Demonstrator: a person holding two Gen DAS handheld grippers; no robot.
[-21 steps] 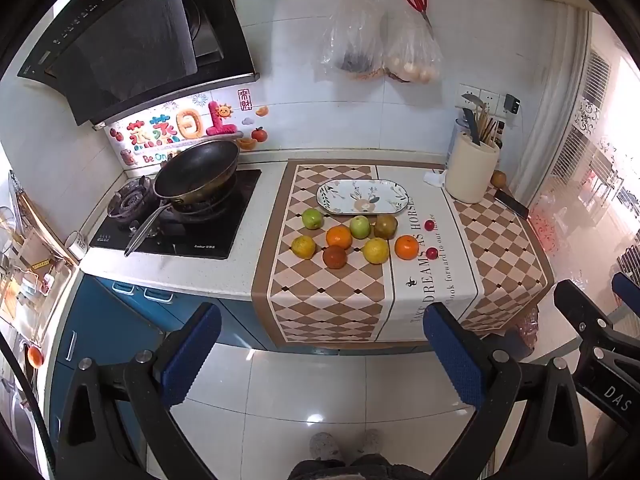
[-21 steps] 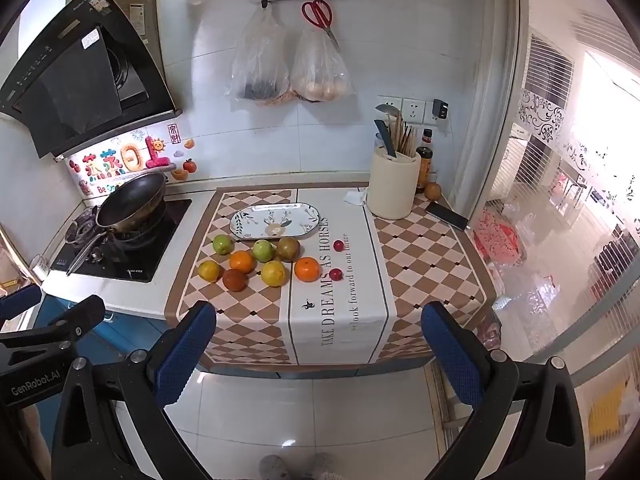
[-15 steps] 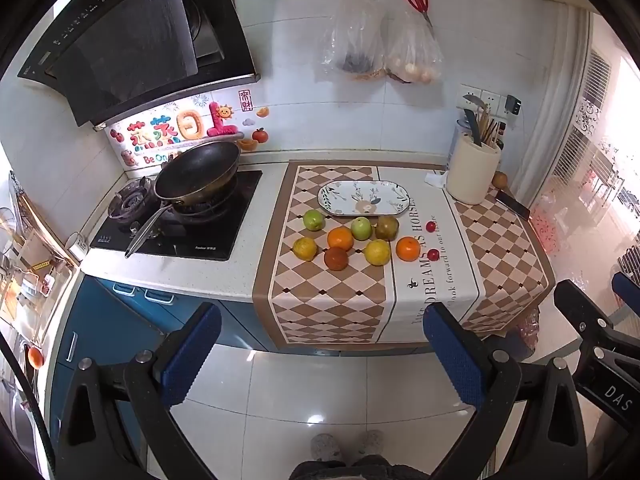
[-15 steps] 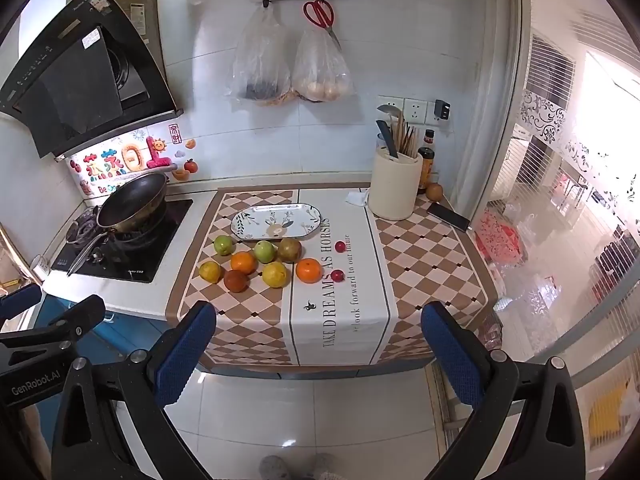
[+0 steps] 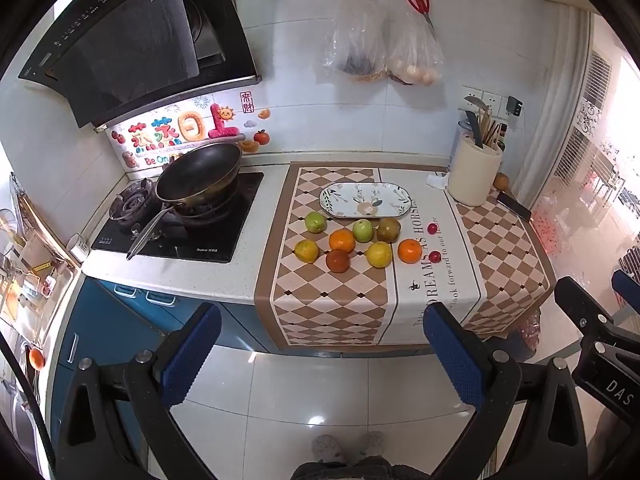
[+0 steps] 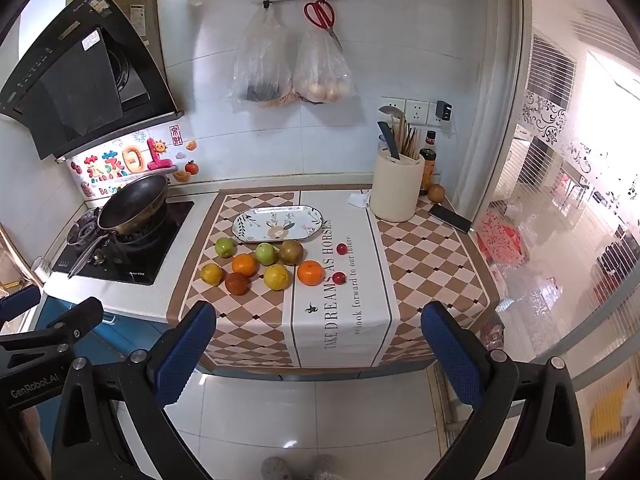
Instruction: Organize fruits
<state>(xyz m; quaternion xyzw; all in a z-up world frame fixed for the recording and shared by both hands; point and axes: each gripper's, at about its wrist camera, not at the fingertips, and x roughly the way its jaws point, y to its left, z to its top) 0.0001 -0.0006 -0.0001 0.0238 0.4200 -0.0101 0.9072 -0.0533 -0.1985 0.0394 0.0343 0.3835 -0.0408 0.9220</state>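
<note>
Kitchen counter (image 6: pixel 132 296), checkered cloth runner (image 6: pixel 424 256) over it, stove at 9 o'clock of the runner.

Left gripper (image 5: pixel 320 354) spread wide, nothing between the fingers, well short of the counter edge. Right gripper (image 6: pixel 318 354) likewise spread and empty, same standoff.

Fruits (image 6: pixel 262 266) loose on the runner, clustered just at 6 o'clock of the oval plate (image 6: pixel 244 224): green ones nearest the plate, oranges and yellow ones in the near row, two small red fruits (image 6: pixel 340 263) off at 3 o'clock of the cluster.

Containers:
- Oval plate: nothing on it, patterned face fully visible.
- Cream utensil crock (image 6: pixel 394 192) at 2 o'clock of the plate: knife and chopsticks standing in it.
- Two hanging plastic bags (image 6: pixel 290 72) on the wall rail: one with dark contents, one with pale round items, likely eggs.
- Wok (image 6: pixel 134 204) on the burner: looks empty.

Risks, as judged:
- Round fruit, packed touching; nudging one while reaching for a neighbour likely to send it rolling toward the counter edge.
- Runner overhangs the front edge; snagging it would drag everything.
- Small red fruits easy to pinch too hard or miss.
- Shallow plate rim; stacked fruit may roll off.
</note>
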